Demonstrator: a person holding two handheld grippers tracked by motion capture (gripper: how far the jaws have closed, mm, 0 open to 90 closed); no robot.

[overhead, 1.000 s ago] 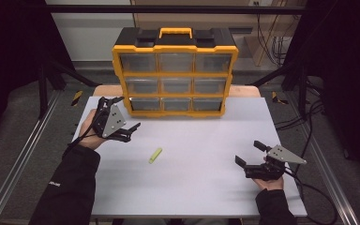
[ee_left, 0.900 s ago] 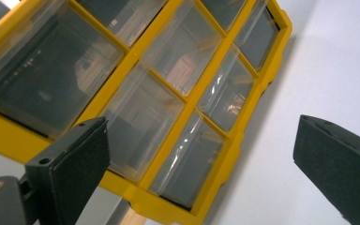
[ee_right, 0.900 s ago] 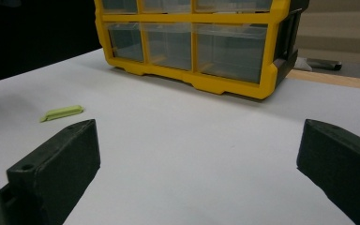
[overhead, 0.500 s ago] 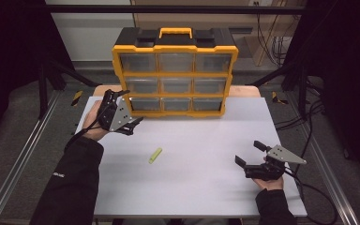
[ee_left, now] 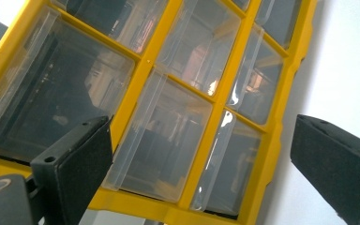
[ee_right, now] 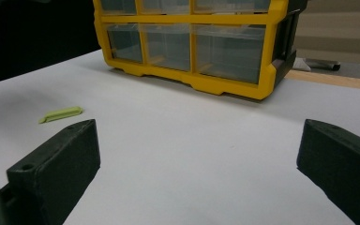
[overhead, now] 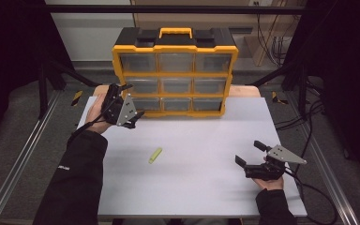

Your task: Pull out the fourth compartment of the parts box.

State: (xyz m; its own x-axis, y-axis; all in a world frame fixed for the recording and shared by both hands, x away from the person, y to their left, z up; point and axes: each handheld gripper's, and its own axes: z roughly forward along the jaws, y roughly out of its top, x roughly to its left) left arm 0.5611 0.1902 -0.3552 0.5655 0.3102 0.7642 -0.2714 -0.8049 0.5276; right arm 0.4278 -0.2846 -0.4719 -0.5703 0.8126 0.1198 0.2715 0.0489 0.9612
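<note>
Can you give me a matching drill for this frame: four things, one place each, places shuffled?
Things:
1. left claw
2. right claw
3. green clip
4. drawer organizer

Places:
A. lying flat on the white table, mid-left, apart from both claws
B. at the organizer's lower-left drawers, jaws spread
C. standing at the table's far edge, handle on top
D. low over the table's near right, jaws spread, holding nothing

Pairs: 1-B, 2-D, 3-A, 4-C
</note>
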